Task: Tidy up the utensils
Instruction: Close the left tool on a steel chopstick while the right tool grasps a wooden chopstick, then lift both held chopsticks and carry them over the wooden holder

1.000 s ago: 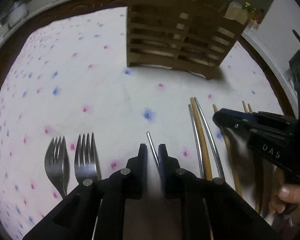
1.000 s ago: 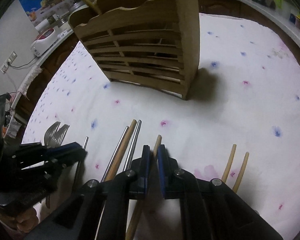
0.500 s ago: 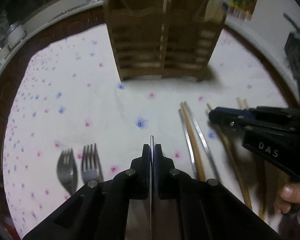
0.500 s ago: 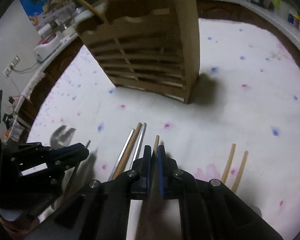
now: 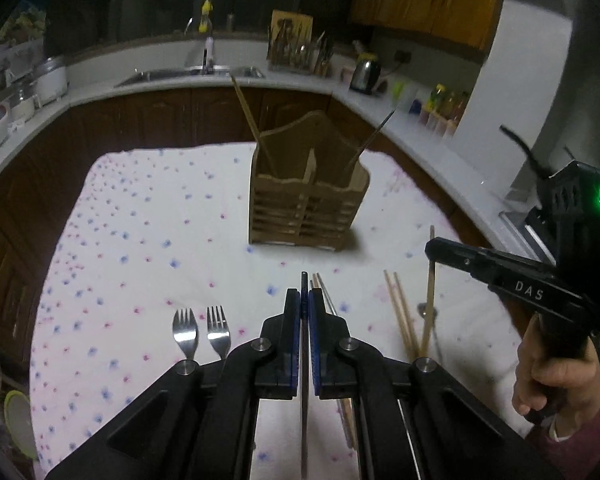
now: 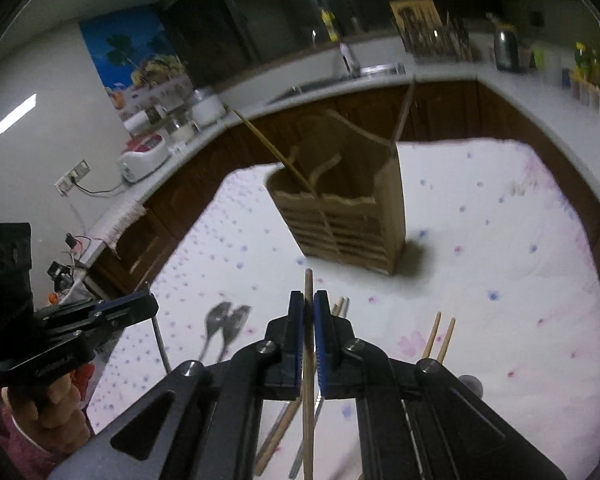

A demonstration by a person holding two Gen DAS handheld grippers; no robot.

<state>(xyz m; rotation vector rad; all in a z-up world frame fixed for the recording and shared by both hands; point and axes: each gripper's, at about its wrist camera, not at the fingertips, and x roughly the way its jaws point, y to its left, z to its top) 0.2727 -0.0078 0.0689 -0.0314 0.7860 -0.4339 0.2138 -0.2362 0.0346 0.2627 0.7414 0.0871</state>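
Note:
My left gripper [image 5: 304, 300] is shut on a metal chopstick [image 5: 304, 400], lifted above the cloth. My right gripper [image 6: 308, 302] is shut on a wooden chopstick [image 6: 308, 380], also lifted; it shows in the left wrist view [image 5: 431, 292] at the right. A slatted wooden utensil holder [image 5: 306, 204] stands ahead on the cloth, also in the right wrist view [image 6: 348, 216], with a stick in each of two compartments. Two forks [image 5: 200, 330] lie left. Loose chopsticks [image 5: 400, 312] lie right of my left gripper.
The table carries a white cloth with blue and pink flowers [image 5: 140, 240]. A pair of wooden chopsticks [image 6: 440, 338] lies on it to the right. Kitchen counters with a sink [image 5: 188, 74], kettle and bottles ring the table.
Both grippers have closed on their chopsticks and risen well above the cloth, lifting them. The holder now appears farther off and the kitchen behind has come into view.

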